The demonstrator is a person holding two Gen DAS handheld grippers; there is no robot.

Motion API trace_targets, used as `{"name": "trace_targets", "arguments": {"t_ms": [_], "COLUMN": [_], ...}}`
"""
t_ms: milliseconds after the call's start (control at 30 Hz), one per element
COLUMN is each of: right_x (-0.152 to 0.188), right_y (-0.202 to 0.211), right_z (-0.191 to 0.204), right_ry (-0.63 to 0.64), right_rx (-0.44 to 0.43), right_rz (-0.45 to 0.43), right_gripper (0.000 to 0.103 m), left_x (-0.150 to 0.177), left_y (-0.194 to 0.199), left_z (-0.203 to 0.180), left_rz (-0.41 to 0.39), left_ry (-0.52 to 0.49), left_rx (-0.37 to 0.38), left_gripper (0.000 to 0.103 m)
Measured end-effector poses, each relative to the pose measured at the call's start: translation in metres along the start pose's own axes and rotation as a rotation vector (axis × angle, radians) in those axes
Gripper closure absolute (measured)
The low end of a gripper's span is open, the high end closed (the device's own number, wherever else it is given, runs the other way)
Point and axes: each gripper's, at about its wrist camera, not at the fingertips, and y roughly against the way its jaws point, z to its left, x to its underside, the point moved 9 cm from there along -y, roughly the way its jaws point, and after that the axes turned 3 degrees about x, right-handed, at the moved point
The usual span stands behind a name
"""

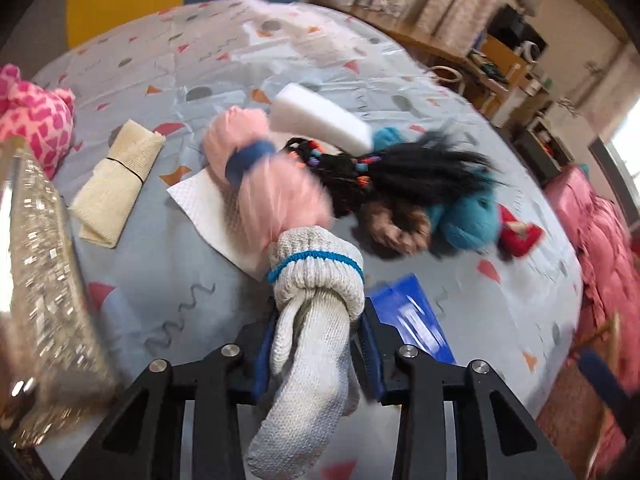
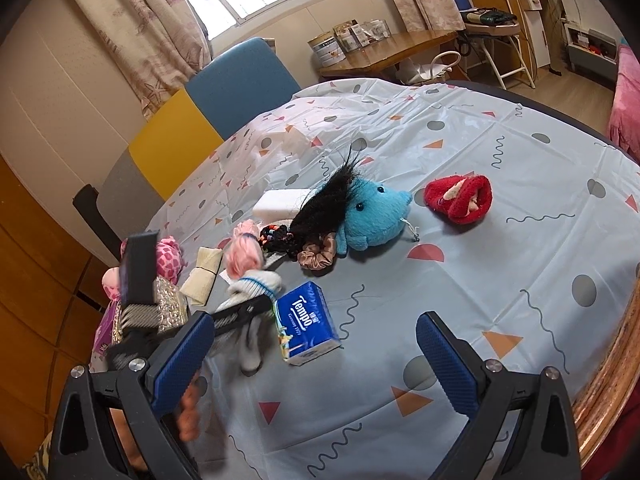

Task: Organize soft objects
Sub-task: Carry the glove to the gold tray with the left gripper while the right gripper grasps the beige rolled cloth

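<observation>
My left gripper (image 1: 318, 344) is shut on a grey knitted glove (image 1: 316, 320) with a blue stripe at the cuff, held above the table; the glove also shows in the right wrist view (image 2: 256, 284). Beyond it lie a pink yarn pompom (image 1: 264, 160), a black wig (image 1: 404, 168), a brown scrunchie (image 1: 400, 224), a blue plush toy (image 2: 376, 212), a white sponge (image 1: 320, 118), a red sock (image 2: 460, 198) and a cream cloth roll (image 1: 116, 184). My right gripper (image 2: 316, 356) is open and empty above the tablecloth, near a blue tissue pack (image 2: 306, 320).
A glittery silver box (image 1: 44, 280) stands at the left, with a pink patterned plush (image 1: 36, 120) behind it. A white paper sheet (image 1: 208, 208) lies under the pompom. The table's wooden rim (image 2: 612, 360) runs along the right. Chairs (image 2: 236, 84) stand at the far side.
</observation>
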Motion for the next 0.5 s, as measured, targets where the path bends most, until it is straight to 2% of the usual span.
{"name": "trace_targets", "arguments": {"t_ms": [133,233,367,500], "right_x": [0.002,0.003,0.007,0.012], "right_y": [-0.003,-0.005,-0.013,-0.028], "right_z": [0.0,-0.001,0.001,0.013], "right_ry": [0.001,0.003,0.027,0.083], "right_rx": [0.011,0.022,0.037,0.035], "right_rz": [0.016,0.037,0.09,0.16], "right_gripper": [0.0,0.0,0.0,0.004], "left_x": [0.01,0.003,-0.024,-0.055], "left_y": [0.034,0.065,0.112,0.149], "left_z": [-0.01,-0.011,0.006,0.049], "left_rz": [-0.044,-0.102,-0.202,-0.296], "left_ry": [-0.063,-0.088,-0.058,0.012], "left_rx": [0.029,0.04,0.028,-0.043], "left_gripper": [0.065,0.065,0.065,0.065]}}
